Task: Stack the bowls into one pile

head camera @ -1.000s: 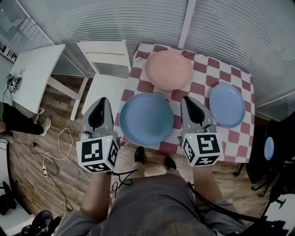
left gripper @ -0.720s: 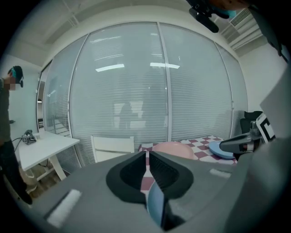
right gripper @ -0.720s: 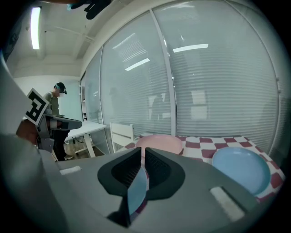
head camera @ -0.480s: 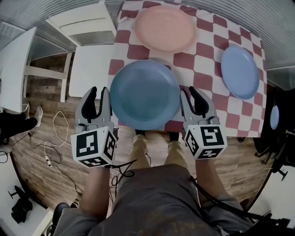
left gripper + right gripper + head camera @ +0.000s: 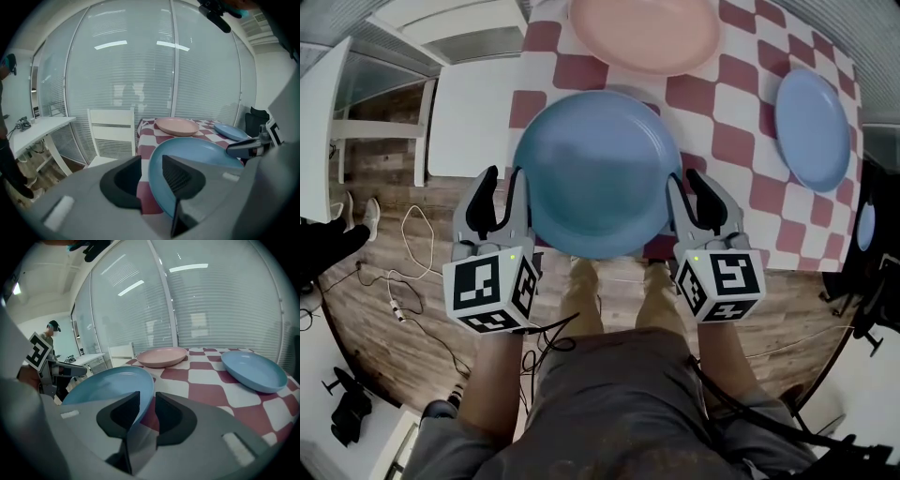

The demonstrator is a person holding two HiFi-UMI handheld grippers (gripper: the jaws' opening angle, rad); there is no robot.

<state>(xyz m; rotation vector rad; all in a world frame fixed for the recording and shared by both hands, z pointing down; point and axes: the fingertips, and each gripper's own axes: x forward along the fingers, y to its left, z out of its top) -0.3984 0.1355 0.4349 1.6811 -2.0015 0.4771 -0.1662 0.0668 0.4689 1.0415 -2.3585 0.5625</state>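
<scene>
The left gripper (image 5: pixel 503 180) is held open, its jaws set either side of the left rim of the large blue bowl (image 5: pixel 595 173) and not seen to press on it. The opposite rim is straddled by the right gripper (image 5: pixel 686 180), whose jaws have just been opening, with the rim between them unclamped. Black-and-white square markers are borne on the left cube (image 5: pixel 487 292) and the right cube (image 5: pixel 719 286). The large blue bowl is set at the near edge of a red-and-white checked tablecloth (image 5: pixel 733 142). Beyond it a pink bowl (image 5: pixel 647 33) is laid, and to its far right a paler blue bowl (image 5: pixel 813 127); all are shallow, round and smooth, and well apart. Left of it a white chair (image 5: pixel 473 127) is stood on a wood-plank floor (image 5: pixel 384 328), and a ribbed glass wall (image 5: pixel 126 70) is seen behind.
</scene>
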